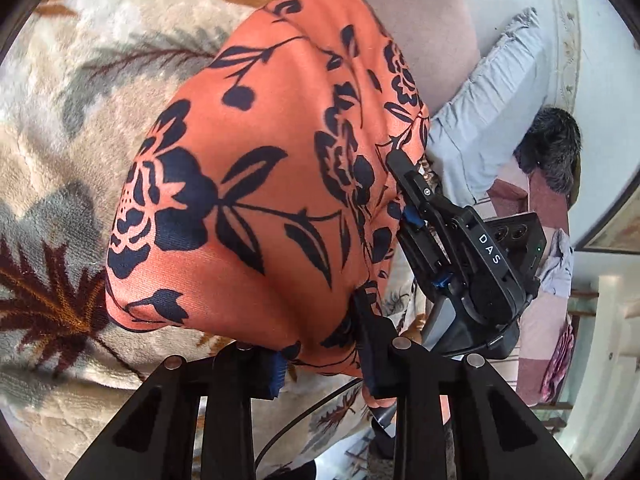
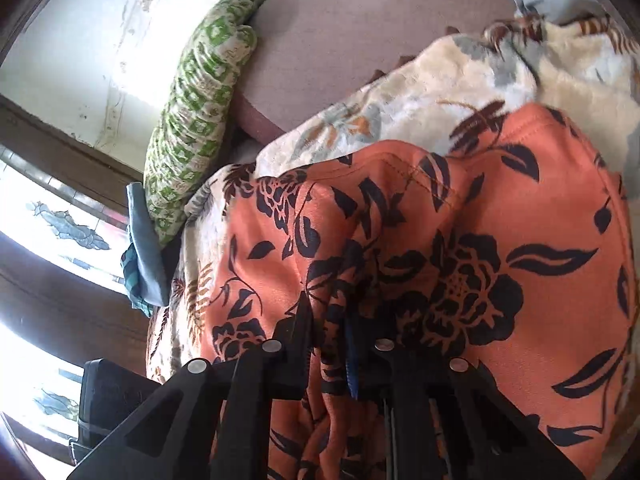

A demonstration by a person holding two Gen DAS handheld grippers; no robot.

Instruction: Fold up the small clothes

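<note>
An orange garment with a dark blue flower print (image 1: 256, 184) is lifted over a cream leaf-patterned blanket (image 1: 80, 92). At the bottom of the left wrist view, my left gripper (image 1: 320, 348) is shut on a bunched lower edge of the cloth. In the same view the right gripper (image 1: 402, 178) comes in from the right and pinches the garment's right edge. The right wrist view shows the garment (image 2: 500, 240) spread wide and hanging from my right gripper (image 2: 330, 334), which is shut on a gathered fold. The pads are mostly hidden by fabric.
The blanket (image 2: 420, 92) covers a bed with a mauve sheet (image 2: 352, 32). A green-and-white pillow (image 2: 196, 112) lies by the wall and window. A pale blue pillow (image 1: 492, 96), a dark furry item (image 1: 556, 148) and more clothes (image 1: 558, 264) lie to the right.
</note>
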